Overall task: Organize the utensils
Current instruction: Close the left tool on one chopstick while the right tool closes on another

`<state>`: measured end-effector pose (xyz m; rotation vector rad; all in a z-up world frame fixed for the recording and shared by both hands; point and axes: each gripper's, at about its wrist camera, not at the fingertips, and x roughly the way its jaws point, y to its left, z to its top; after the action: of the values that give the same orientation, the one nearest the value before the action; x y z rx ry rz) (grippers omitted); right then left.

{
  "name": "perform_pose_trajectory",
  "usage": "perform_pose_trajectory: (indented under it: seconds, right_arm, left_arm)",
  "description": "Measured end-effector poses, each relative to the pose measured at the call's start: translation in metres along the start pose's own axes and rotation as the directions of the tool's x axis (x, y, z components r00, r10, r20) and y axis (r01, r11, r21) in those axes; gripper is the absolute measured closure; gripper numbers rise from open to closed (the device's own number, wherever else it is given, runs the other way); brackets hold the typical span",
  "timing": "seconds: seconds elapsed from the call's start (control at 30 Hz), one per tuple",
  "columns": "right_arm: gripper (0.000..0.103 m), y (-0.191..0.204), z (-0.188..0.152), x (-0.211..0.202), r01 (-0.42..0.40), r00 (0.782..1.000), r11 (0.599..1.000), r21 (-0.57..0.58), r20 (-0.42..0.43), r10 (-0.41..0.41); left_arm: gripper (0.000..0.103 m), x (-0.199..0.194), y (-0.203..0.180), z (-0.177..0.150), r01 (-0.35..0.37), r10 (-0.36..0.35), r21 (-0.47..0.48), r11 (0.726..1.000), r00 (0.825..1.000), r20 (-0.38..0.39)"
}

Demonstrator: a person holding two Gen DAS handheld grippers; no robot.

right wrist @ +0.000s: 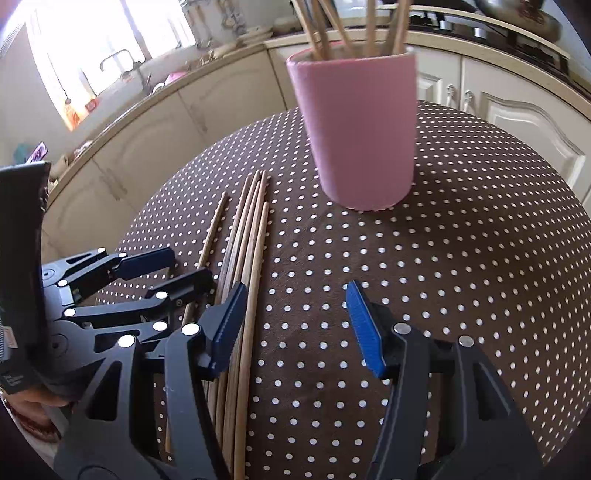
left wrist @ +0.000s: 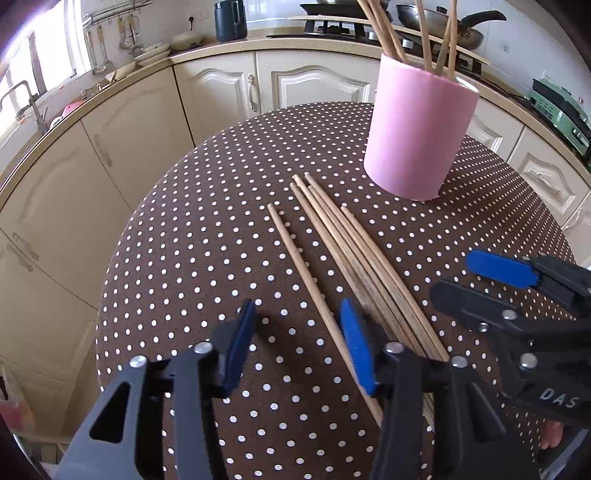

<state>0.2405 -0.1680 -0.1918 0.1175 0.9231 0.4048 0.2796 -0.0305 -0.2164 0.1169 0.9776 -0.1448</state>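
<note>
My left claw (left wrist: 299,343): jaws parted over the cloth, holding nothing; the lone chopstick (left wrist: 314,291) runs up between the pads, passing just beside the right-hand pad, and I cannot tell whether that pad touches it.
My right claw (right wrist: 295,328): jaws apart and empty; only dotted cloth lies between the pads; the left pad sits over the edge of the bundle.
Bundle of chopsticks (left wrist: 354,251): lies flat just beside the lone stick, at one o'clock from my left claw, tips fanned toward the cup.
Pink cup (left wrist: 417,133): stands upright at one o'clock beyond the stick tips, apart from them; several chopsticks (left wrist: 424,33) already lean inside it.
Table (left wrist: 207,206): round, under a brown cloth with white dots; kitchen cabinets (left wrist: 221,88) curve behind it at twelve o'clock.
Step in hand, as I judge it: take the lone stick with my left claw.
How to do it well: centre the pads on that one stick; keep clear of the bundle so nothing rolls; squeeze squarely; lift level; tip it thin end down into the cup, avoiding the sticks already there.
</note>
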Motion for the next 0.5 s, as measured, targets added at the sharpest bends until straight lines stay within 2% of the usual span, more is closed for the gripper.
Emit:
perform_pose_trajectory:
  seconds: [0.03,0.1,0.2,0.3,0.5]
  right_arm:
    - [0.062,0.001,0.002,0.003,-0.004,1.000,1.000,-0.004,-0.014,0.004]
    - [0.070,0.002,0.006,0.008,-0.025,0.999,1.000,-0.007,-0.045,0.025]
    - [0.073,0.006,0.011,0.011,-0.023,0.998,0.999,-0.025,-0.067,0.021]
    - [0.075,0.010,0.015,0.015,-0.027,0.996,0.999,-0.041,-0.090,0.023]
    - [0.078,0.026,0.029,0.024,-0.011,0.988,0.996,-0.092,-0.156,-0.004]
  left_arm:
    - [0.066,0.000,0.001,0.000,0.005,-0.005,0.006,1.000,1.000,0.002]
    - [0.075,0.001,0.004,0.001,0.009,-0.009,0.012,1.000,1.000,0.004]
    - [0.085,0.001,0.009,0.003,0.022,-0.022,0.014,1.000,1.000,0.005]
    - [0.088,0.003,0.017,0.006,0.046,-0.046,-0.003,0.999,0.999,0.005]
    - [0.089,0.003,0.012,0.006,0.044,-0.044,0.005,0.999,0.999,-0.002]
